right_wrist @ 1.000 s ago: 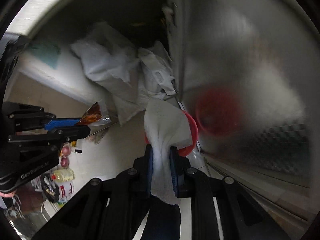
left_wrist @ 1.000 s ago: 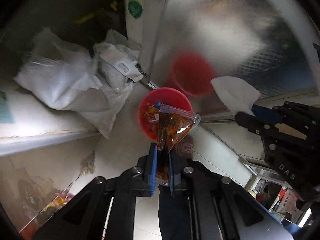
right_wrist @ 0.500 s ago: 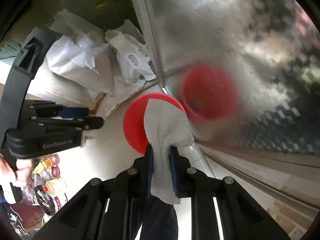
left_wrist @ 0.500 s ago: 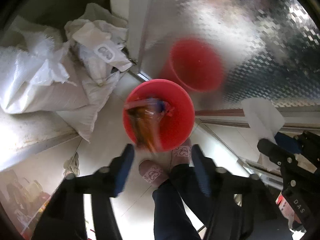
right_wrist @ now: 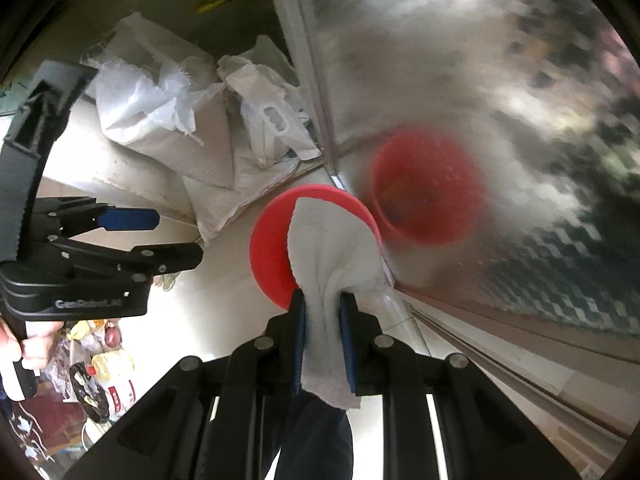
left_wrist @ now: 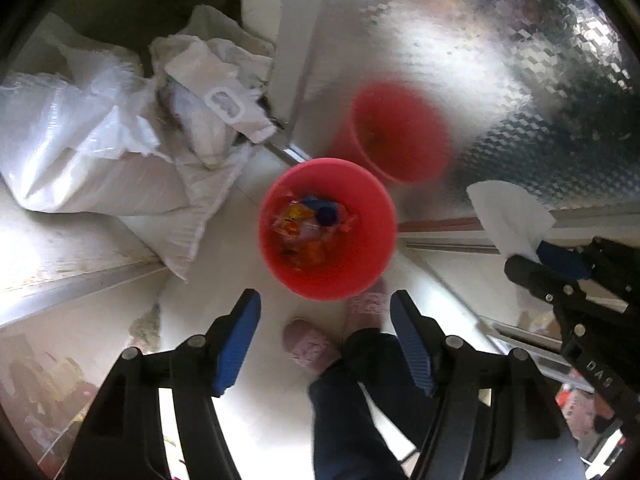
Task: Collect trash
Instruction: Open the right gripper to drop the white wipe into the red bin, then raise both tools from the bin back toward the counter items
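Note:
A red bucket (left_wrist: 372, 256) stands on the pale floor below me, holding colourful wrappers (left_wrist: 308, 228) and a blue cap. My left gripper (left_wrist: 324, 304) is open and empty above the bucket's near rim. My right gripper (right_wrist: 323, 304) is shut on a white tissue (right_wrist: 332, 248) that hangs in front of the bucket (right_wrist: 268, 256). The tissue also shows at the right of the left wrist view (left_wrist: 508, 216). The left gripper shows at the left of the right wrist view (right_wrist: 136, 236).
White woven sacks and plastic bags (left_wrist: 100, 148) are piled to the left. A shiny embossed metal panel (left_wrist: 500, 60) behind the bucket mirrors it. The person's legs and pink slippers (left_wrist: 312, 348) stand just near the bucket.
My left gripper opened and let go of the clear wrapper with orange residue, which fell into the red bucket. The right gripper still holds the tissue and has moved closer over the bucket.

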### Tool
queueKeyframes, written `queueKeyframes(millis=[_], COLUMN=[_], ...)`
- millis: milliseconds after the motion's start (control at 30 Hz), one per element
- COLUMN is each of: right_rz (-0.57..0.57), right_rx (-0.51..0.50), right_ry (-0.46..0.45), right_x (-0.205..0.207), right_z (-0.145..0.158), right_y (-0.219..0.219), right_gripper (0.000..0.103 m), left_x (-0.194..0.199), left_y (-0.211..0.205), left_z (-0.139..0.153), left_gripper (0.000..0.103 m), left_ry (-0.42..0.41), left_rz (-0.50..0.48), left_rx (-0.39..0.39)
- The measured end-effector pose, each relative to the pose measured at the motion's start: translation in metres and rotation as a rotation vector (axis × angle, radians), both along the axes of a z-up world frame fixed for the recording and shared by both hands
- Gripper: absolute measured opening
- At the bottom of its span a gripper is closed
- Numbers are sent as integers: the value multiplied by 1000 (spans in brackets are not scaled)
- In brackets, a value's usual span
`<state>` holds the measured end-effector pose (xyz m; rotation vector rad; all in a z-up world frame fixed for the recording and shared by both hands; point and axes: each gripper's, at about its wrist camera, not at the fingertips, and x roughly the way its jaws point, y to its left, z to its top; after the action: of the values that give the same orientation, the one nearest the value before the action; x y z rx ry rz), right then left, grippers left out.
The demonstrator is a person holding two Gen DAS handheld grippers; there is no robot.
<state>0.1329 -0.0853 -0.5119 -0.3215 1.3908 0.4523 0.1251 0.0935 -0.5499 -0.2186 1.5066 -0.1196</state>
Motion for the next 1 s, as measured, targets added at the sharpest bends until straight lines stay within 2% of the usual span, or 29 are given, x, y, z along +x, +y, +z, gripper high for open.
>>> queueKeyframes(millis=[33,167,233,533,567,633,667,700,767,867,1000], right_rz=[13,56,78,148,156,167,167,162,154,148,160], right_rx=[0,6,9,-16,-22,-34,-47,-60,-66,-66,-65], right_ry=[3,14,18,-9,-16,-24,-31,-42,-47,-30,-29], right_x=[0,0,0,6,7,9,9,10,11,10,3], right_z=[-1,-9,-14,-30,-31,-33,-35,-36,-36,-36,-23], right_y=[2,12,16,32,33,34,34,34,33,31,32], right_gripper=[15,15,15,18,23,46,68,80,81,88,95], left_x=[-2,-7,-8,-16,-17,-18,-19,-19,-21,-25,-37], left_y=[1,10,15,32,33,36,36,37,38,37,39], left_z=[0,-2,-4,-11,-12,-13,-14,-14,-13,-12,5], left_gripper=[80,90,102,103,103,103,103,103,103,103,103], left_ry=[-6,-6,-5,7,10,12,12,12,11,14,11], left_rz=[-3,7,15,42,43,49,52,56,64,71,79], left_rx=[19,52,69,65,68,69,72,73,76,77,67])
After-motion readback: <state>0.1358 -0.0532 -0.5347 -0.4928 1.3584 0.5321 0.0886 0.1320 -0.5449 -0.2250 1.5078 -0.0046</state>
